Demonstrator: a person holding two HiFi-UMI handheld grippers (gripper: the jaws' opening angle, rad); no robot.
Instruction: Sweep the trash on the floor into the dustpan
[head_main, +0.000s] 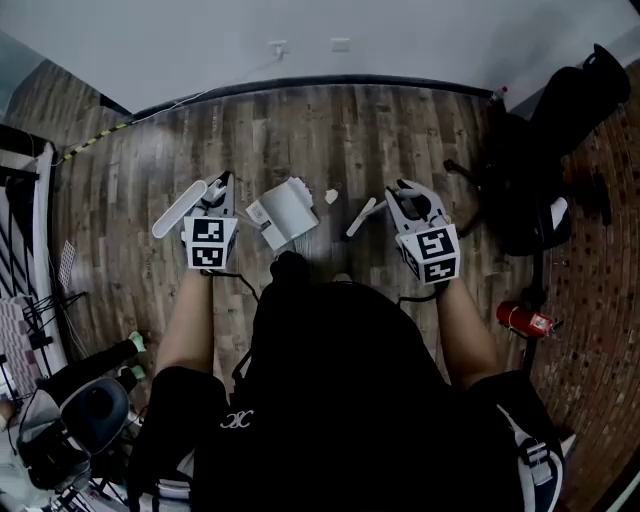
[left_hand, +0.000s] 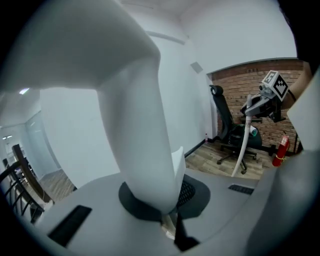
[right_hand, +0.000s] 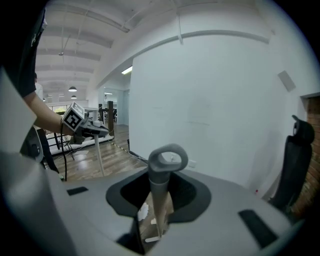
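Note:
The white dustpan (head_main: 285, 212) rests on the wood floor ahead of me. My left gripper (head_main: 218, 190) is shut on the dustpan's long white handle (head_main: 180, 210), which fills the left gripper view as a thick white shaft (left_hand: 132, 115) rising from the left gripper (left_hand: 165, 210). My right gripper (head_main: 405, 195) is shut on the broom's shaft (head_main: 362, 217). The broom's grey loop-ended handle (right_hand: 167, 161) stands up out of the right gripper (right_hand: 155, 210). A small white scrap of trash (head_main: 331, 196) lies on the floor between dustpan and broom.
A black office chair (head_main: 520, 190) stands at the right, with a red fire extinguisher (head_main: 525, 320) nearer me. A white wall (head_main: 300, 40) closes the far side. Dark gear and cables (head_main: 70, 400) lie at the lower left.

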